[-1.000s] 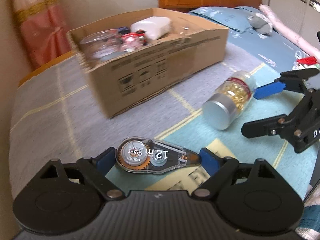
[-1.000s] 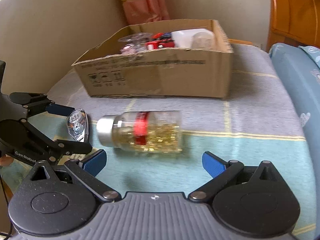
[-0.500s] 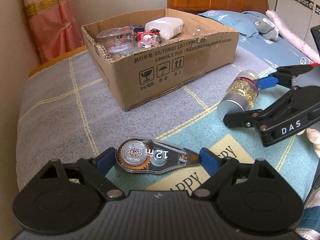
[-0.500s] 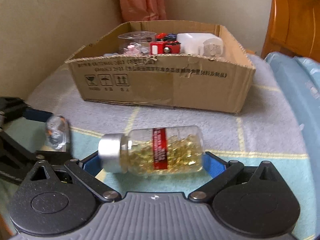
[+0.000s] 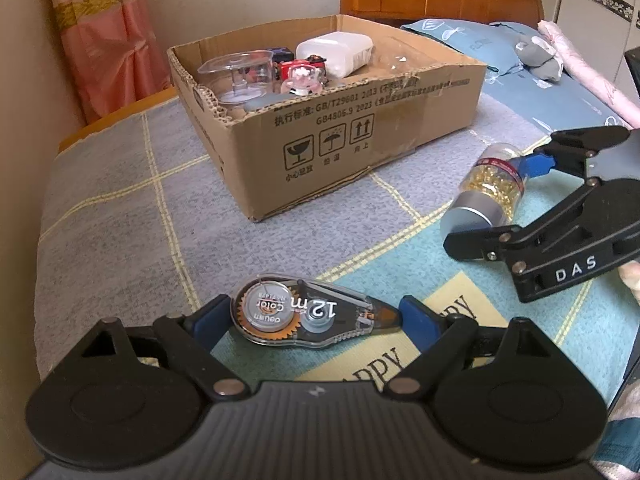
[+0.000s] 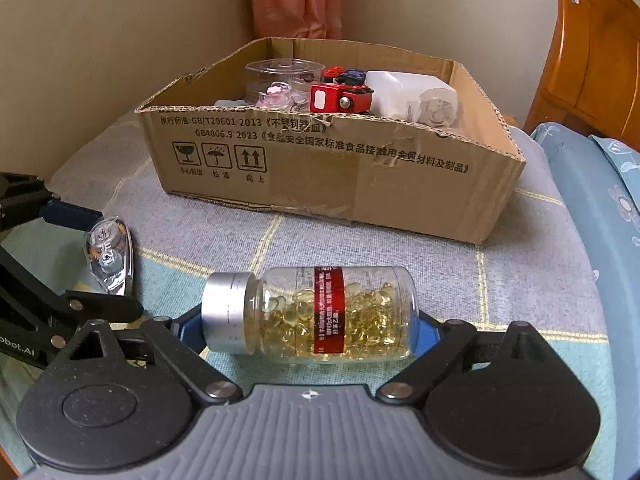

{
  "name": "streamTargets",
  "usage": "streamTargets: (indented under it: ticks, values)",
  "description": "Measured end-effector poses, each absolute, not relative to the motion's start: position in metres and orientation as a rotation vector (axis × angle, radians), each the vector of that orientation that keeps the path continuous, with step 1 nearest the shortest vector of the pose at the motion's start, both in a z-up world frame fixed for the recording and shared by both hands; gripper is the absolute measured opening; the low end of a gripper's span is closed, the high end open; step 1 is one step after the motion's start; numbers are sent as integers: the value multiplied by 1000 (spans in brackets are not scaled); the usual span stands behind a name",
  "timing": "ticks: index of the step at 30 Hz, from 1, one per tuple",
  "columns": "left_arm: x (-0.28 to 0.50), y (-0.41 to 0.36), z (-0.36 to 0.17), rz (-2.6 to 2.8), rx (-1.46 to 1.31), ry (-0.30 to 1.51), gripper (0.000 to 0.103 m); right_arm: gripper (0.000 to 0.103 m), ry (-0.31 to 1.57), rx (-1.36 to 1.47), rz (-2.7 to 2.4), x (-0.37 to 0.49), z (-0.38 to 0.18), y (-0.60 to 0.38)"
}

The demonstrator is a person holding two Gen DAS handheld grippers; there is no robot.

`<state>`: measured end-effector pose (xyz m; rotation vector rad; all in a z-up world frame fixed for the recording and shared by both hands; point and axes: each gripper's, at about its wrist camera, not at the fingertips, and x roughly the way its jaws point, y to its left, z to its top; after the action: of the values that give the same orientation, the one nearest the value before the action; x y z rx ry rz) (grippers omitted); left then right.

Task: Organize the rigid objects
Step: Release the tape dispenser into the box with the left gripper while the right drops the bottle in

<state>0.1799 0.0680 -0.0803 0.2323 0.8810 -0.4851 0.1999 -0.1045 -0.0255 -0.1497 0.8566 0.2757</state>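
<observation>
We log the cardboard box [image 6: 332,176] on the checked blanket [image 5: 112,216]: a clear plastic tub [image 5: 240,76], a red toy car [image 6: 340,98] and a white case [image 6: 400,90] inside. Our left gripper [image 5: 316,316] is clamped end to end on the flat, clear tape dispenser [image 5: 312,314]. Our right gripper's [image 6: 308,322] jaws have just been closing, blue pads now against both ends of the lying bottle [image 6: 312,316], silver-capped, full of golden capsules.
</observation>
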Motion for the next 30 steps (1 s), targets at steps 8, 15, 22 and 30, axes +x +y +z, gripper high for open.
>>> streamTargets:
  ticks: [8,15,22,30]
  values:
    - [179,65,-74,-467,228,910,89,96,867,-194,315,196,-20,-106]
    - [176,61,-65,-451,225,930,89,96,887,-228,381,189,-16,-117]
    - [174,55,-53,-444,225,947,89,96,918,-212,447,184,-5,-137]
    - [182,42,-16,-460,208,921,89,96,904,-243,514,184,24,-149]
